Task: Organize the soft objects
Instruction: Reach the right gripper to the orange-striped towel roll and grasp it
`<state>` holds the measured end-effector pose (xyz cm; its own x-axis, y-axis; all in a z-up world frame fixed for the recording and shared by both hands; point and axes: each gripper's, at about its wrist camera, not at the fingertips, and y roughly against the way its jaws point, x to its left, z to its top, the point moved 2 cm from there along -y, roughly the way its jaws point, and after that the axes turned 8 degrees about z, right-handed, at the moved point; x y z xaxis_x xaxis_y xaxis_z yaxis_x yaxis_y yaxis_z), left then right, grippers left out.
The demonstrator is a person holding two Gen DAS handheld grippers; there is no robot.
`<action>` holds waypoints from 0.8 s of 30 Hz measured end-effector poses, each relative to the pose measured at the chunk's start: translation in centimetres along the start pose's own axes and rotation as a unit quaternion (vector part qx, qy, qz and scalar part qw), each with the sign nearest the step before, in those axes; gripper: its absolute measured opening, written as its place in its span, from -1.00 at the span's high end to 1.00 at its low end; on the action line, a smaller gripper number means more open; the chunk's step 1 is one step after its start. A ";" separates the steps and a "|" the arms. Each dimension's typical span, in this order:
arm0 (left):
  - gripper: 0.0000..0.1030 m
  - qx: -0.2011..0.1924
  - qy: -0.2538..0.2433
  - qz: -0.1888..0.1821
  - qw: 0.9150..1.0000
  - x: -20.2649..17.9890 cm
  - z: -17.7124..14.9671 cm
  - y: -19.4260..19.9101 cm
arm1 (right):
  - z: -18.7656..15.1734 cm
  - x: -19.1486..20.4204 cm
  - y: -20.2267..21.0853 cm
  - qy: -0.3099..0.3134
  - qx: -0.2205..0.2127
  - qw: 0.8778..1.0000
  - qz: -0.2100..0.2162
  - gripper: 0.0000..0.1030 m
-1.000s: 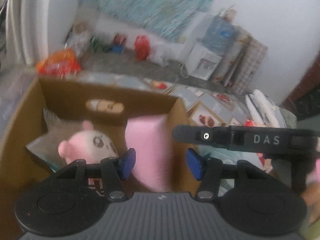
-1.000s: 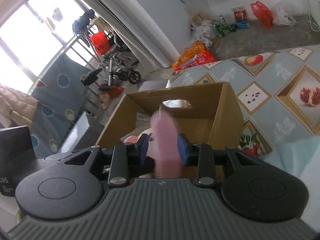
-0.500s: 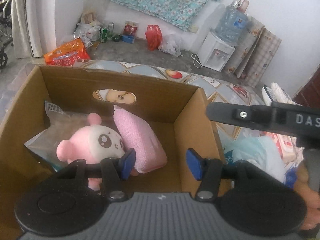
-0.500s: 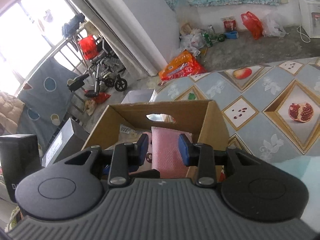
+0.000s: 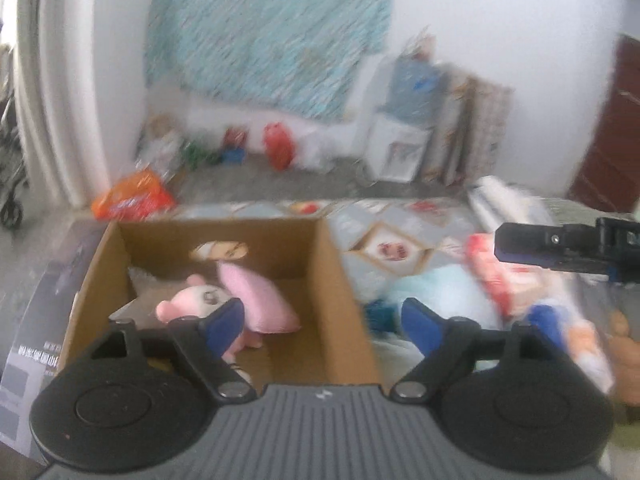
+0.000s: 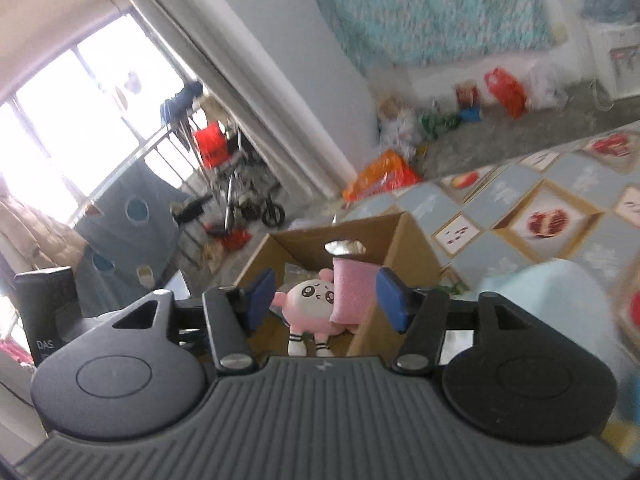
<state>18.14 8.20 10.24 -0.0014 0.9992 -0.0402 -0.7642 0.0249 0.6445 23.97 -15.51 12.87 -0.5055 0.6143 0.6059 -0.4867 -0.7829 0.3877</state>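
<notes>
A counter covered with a grey-blue fruit-patterned cloth (image 6: 504,196) fills the right of the right wrist view. An open brown cardboard box (image 6: 416,248) sits on it at centre frame. Inside the box, a pink fuzzy pillow (image 6: 354,294) leans against a pink round-faced plush doll (image 6: 310,304). At lower centre of the left wrist view, the left hand-held gripper (image 5: 320,320) has just been opening and holds nothing. The right hand-held gripper (image 6: 326,300) has also just been opening, jaws apart and empty.

pink pillow (image 6: 354,294) beside plush (image 6: 310,306) in box (image 6: 416,246).
</notes>
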 end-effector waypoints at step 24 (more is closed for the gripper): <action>-0.83 -0.003 -0.172 -0.206 0.963 -22.1 -16.7 4.4 | -22.1 -8.3 28.3 -0.148 -0.221 0.958 -0.107 -0.52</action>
<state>4.05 -14.32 1.24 0.5159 0.8559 -0.0363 -0.6572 0.4226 0.6241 -1.38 -40.57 3.47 -0.1681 0.6495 0.7415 -0.8442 -0.4833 0.2320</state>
